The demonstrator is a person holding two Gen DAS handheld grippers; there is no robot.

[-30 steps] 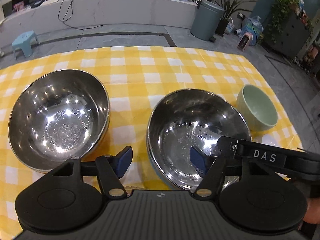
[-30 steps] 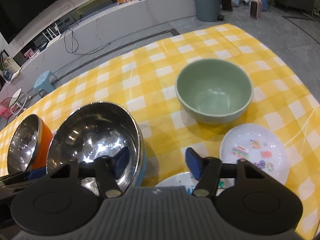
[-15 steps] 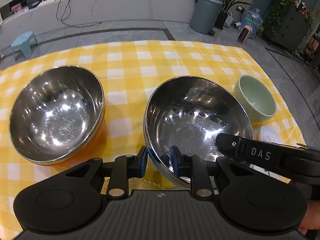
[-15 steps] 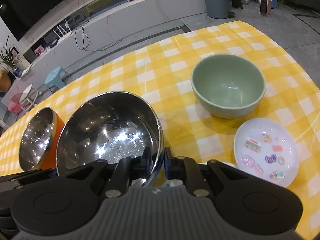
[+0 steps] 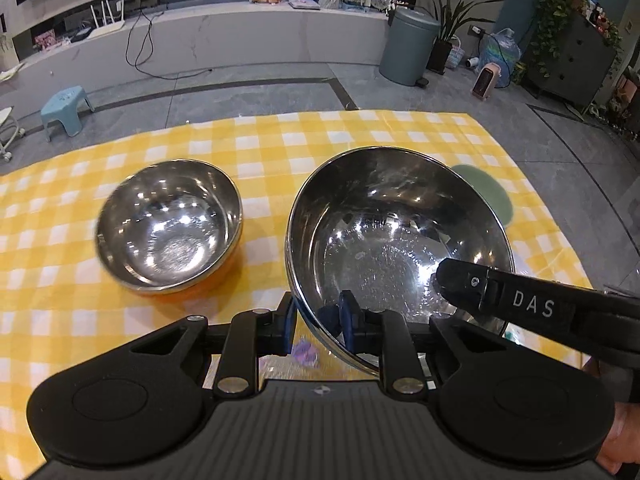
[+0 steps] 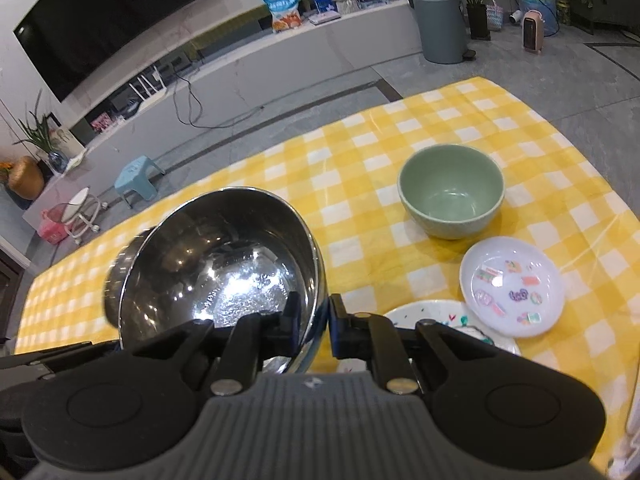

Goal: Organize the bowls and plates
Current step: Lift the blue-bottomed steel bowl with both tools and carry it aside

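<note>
A yellow checked cloth (image 6: pixel 360 184) covers the tabletop. Both the left gripper (image 5: pixel 316 322) and the right gripper (image 6: pixel 314 320) are clamped on the rim of the large steel bowl (image 5: pixel 396 248), held tilted above the cloth. The smaller steel bowl (image 5: pixel 168 228) rests to its left, while the green bowl (image 6: pixel 452 192) and white plate (image 6: pixel 512 288) sit to its right.

The large steel bowl (image 5: pixel 396 240) is gleaming like polished metal, mirror-bright with a finely scuffed bottom. The smaller steel bowl (image 5: pixel 168 224) at left is shining the same way inside, its outside looking orange. The checked tablecloth (image 5: pixel 260 152) is lying as creased cloth with a slight sheen. The green bowl (image 6: pixel 452 196) is looking smooth and softly glazed. The white plate (image 6: pixel 512 286) is showing glossy, printed with stickers. The right gripper (image 6: pixel 314 320) is appearing as matt black plastic.
</note>
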